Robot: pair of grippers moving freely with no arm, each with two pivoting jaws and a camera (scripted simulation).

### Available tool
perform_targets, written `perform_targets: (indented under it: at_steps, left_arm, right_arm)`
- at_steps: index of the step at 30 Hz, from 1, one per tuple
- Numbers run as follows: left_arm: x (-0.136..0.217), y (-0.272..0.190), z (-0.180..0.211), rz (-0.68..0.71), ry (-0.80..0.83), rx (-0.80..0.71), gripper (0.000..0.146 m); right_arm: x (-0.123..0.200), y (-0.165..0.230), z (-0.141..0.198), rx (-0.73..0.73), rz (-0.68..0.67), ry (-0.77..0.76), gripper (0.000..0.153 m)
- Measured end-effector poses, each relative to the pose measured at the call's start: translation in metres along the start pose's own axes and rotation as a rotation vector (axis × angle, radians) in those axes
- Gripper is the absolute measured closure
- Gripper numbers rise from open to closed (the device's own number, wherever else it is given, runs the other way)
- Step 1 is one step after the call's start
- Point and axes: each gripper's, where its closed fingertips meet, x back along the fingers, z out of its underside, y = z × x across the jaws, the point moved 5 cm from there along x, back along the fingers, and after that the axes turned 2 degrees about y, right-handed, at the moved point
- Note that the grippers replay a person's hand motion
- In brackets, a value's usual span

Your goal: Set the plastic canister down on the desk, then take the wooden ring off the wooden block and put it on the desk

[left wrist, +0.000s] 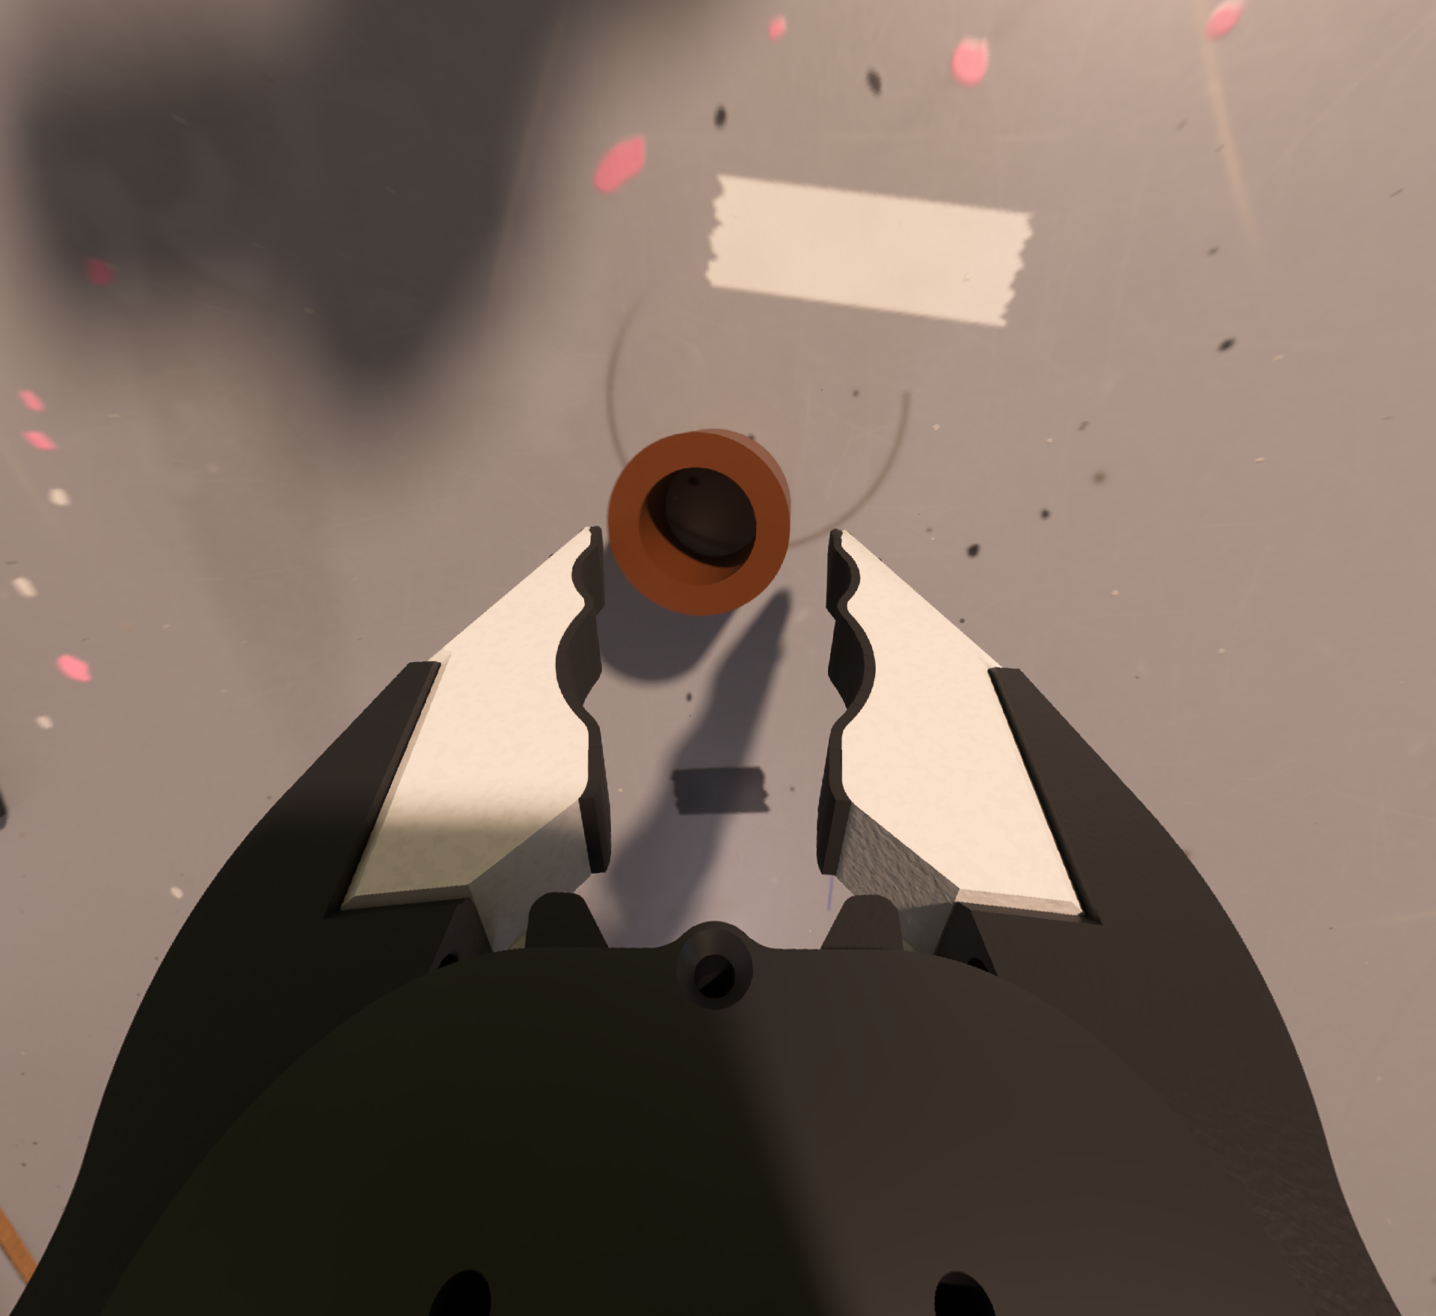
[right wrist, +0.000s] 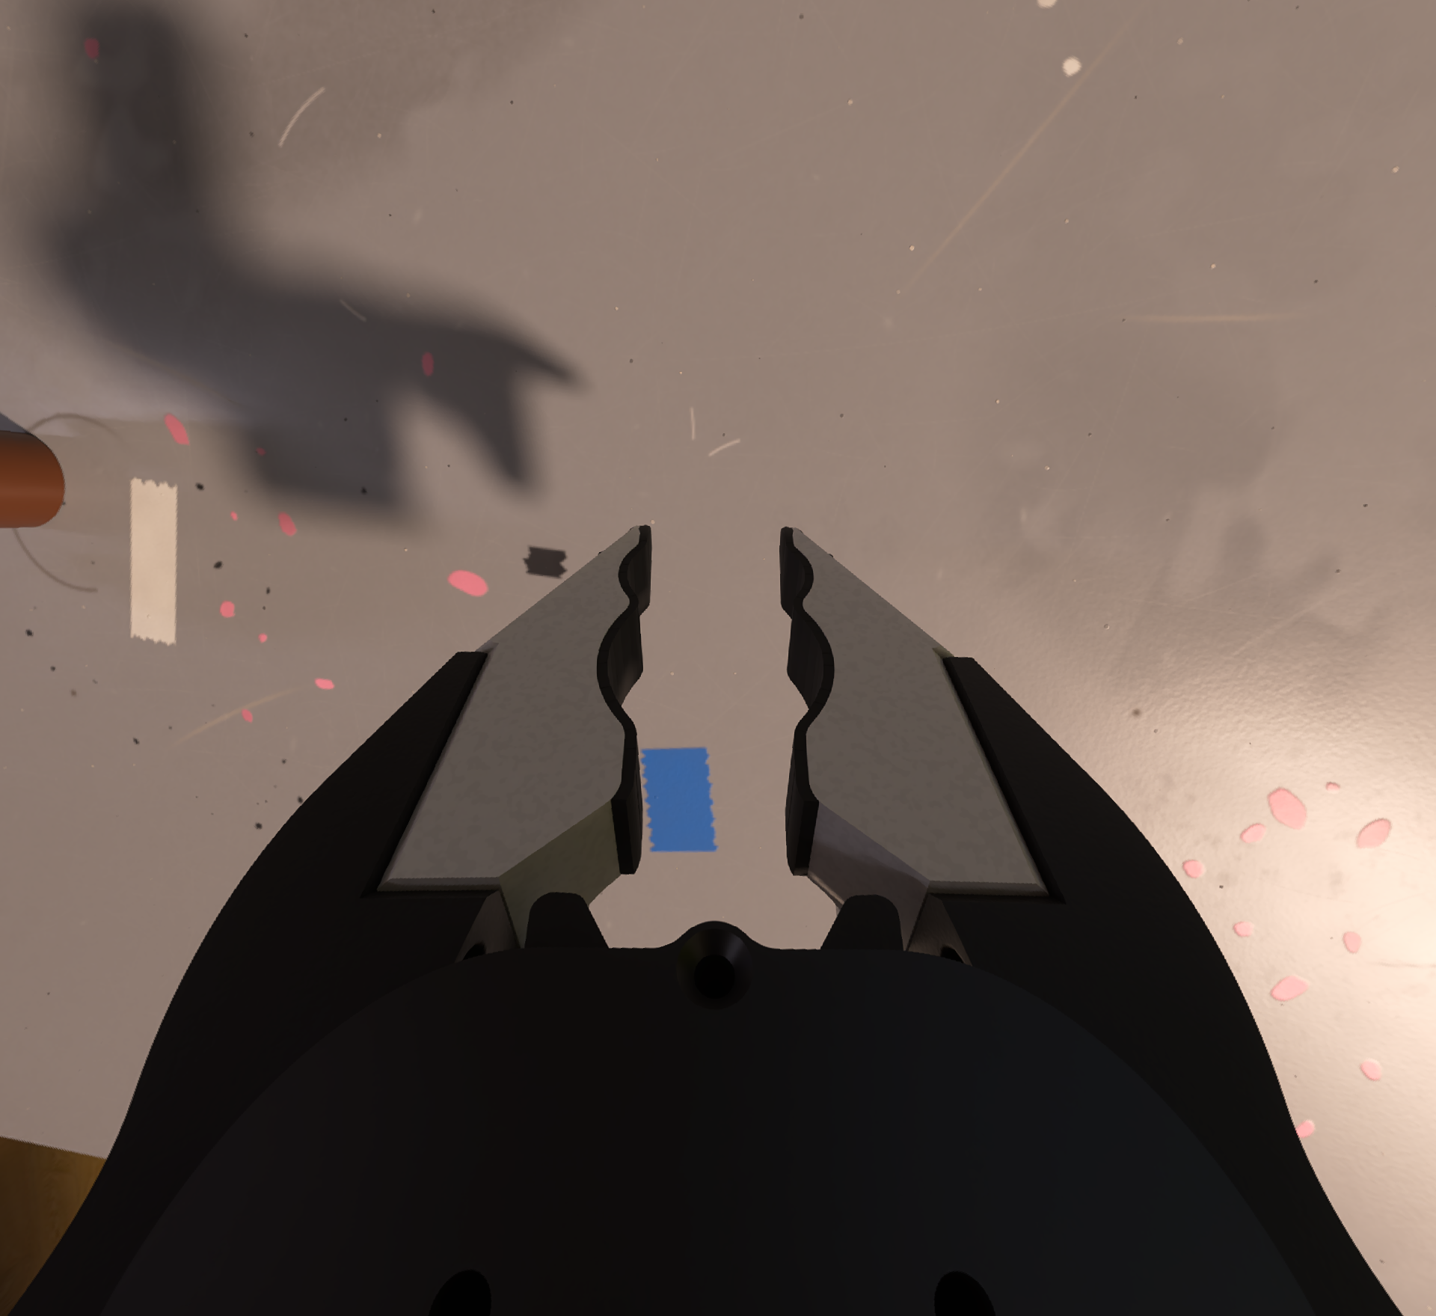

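A brown hollow cylinder (left wrist: 698, 523), ring-like from above with a dark inside, stands on the grey desk (left wrist: 1088, 424). I cannot tell whether it is the canister or the ring. My left gripper (left wrist: 715, 534) is open and empty above it. Its fingertips sit on either side of the cylinder's near edge, not touching it. The cylinder also shows at the far left edge of the right wrist view (right wrist: 27, 486). My right gripper (right wrist: 715, 530) hangs over bare desk, jaws apart with nothing between them. No wooden block is in view.
A cream tape strip (left wrist: 866, 249) lies beyond the cylinder and a dark tape scrap (left wrist: 719, 789) lies under my left fingers. A blue tape patch (right wrist: 677, 799) lies under my right gripper. Pink flecks dot the desk. A tan wooden edge (right wrist: 39, 1185) shows bottom left.
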Motion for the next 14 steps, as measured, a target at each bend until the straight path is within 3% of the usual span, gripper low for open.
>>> perform_targets:
  at_steps: [3, 7, 10, 14]
  left_arm:
    - [0.034, -0.001, -0.001, -0.045, -0.149, 0.014, 0.091]
    - [0.123, 0.0, 0.007, -0.208, -0.502, 0.055, 0.091]
    - [0.19, 0.004, 0.036, -0.35, -0.748, 0.148, 0.092]
    - [0.238, 0.008, 0.089, -0.603, -0.921, 0.251, 0.087]
  right_arm:
    - [0.004, 0.002, -0.001, 0.009, 0.0, -0.025, 0.12]
    - [0.021, 0.004, -0.01, 0.032, 0.01, -0.137, 0.12]
    - [0.05, 0.008, -0.024, 0.082, 0.036, -0.345, 0.12]
    - [0.095, 0.023, -0.037, 0.19, 0.04, -0.69, 0.119]
